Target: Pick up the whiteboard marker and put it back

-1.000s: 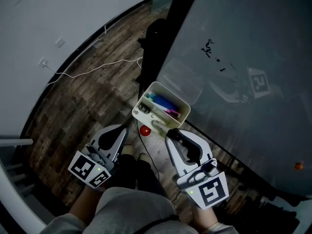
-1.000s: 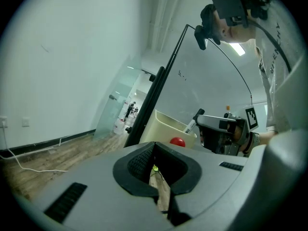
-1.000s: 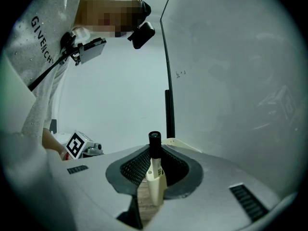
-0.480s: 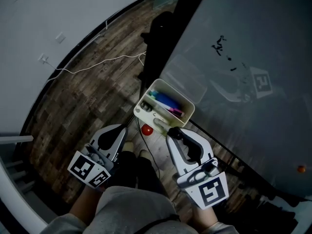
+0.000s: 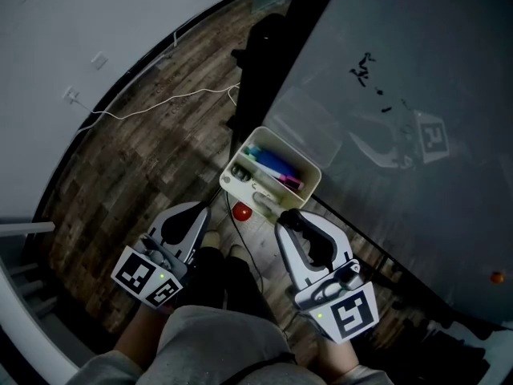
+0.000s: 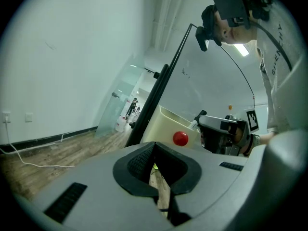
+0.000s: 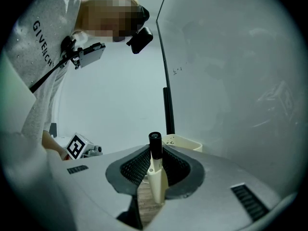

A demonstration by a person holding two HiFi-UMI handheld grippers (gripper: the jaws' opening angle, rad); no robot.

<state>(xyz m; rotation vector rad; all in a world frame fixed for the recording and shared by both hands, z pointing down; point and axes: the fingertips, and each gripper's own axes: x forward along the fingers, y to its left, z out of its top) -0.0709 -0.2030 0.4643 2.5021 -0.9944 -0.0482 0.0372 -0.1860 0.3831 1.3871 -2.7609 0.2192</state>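
1. My right tongs (image 5: 290, 218) are clamped on the whiteboard marker (image 7: 155, 170). It is a slim cream-white barrel with a round black cap, standing upright between the ribbed black pads (image 7: 135, 167). The cap pokes out past the tips.
2. My left tongs (image 6: 155, 163) are drawn together at the tips and hold nothing. Through the thin wedge between their dark, textured pads I see only wood floor.
3. Both tongs are smooth grey plastic, each with a cube of black-and-white square markers at the back.
4. Just ahead of the right tips hangs a cream plastic tray (image 5: 227, 184), rectangular with rounded corners, fixed to the lower edge of the whiteboard (image 5: 401, 70). It already holds blue and pink pens (image 5: 274, 167) and some pale pieces I cannot make out.
5. A round, glossy red magnet (image 5: 240, 212) sits on the tray's near wall, between my two tongs.
6. The board is a large, flat, grey surface with a few dark scribbles and a square marker tag on it. A black post (image 5: 264, 62) runs up its left edge.
7. Below lies a dark plank floor (image 5: 136, 167), with a thin white cable (image 5: 160, 107) trailing along it towards the wall sockets (image 5: 98, 61).
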